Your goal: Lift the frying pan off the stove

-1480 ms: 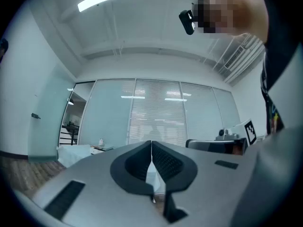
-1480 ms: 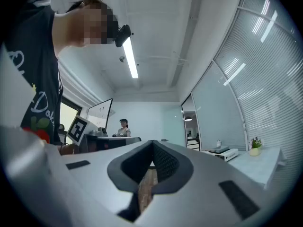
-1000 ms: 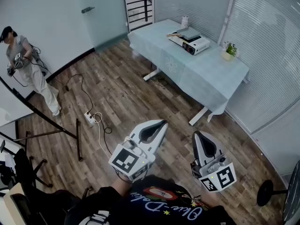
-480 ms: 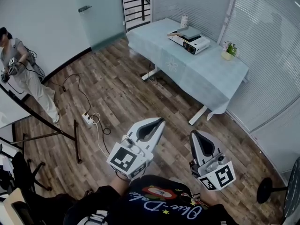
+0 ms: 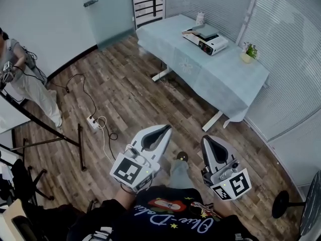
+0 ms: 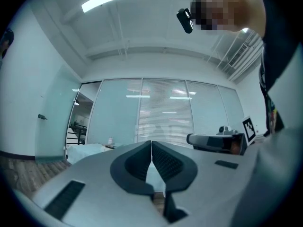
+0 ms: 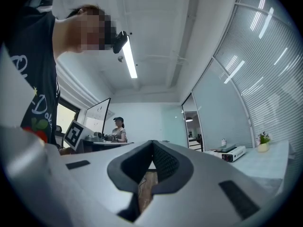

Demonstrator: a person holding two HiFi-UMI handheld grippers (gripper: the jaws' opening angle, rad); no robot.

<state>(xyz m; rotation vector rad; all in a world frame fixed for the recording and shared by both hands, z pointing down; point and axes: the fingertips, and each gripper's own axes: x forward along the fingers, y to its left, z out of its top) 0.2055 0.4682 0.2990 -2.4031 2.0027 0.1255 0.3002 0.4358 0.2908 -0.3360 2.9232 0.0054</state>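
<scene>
Both hand-held grippers are held low in front of the person, over the wooden floor (image 5: 130, 89) and well apart from the counter (image 5: 220, 82).

The left hand-held gripper (image 6: 151, 144) has its jaws fully together, the dark pads meeting along a thin line with nothing between them. It touches nothing. The right hand-held gripper (image 7: 152, 144) is likewise closed tight on nothing, and it is clear of everything around it. In the head view the two sit side by side, tips pointing toward the counter.

The pan (image 5: 206, 32) sits on the stove (image 5: 213, 45), its pale handle sticking out to the left. The stove stands at the far end of the counter, which is draped in a light cloth. A small potted plant (image 5: 247, 53) stands near the stove by the blinds, and a white cup (image 5: 200, 18) sits at the far corner.

A second person (image 5: 22, 82) stands at the left wall, and a power strip (image 5: 94, 122) lies on the floor with its cable.
</scene>
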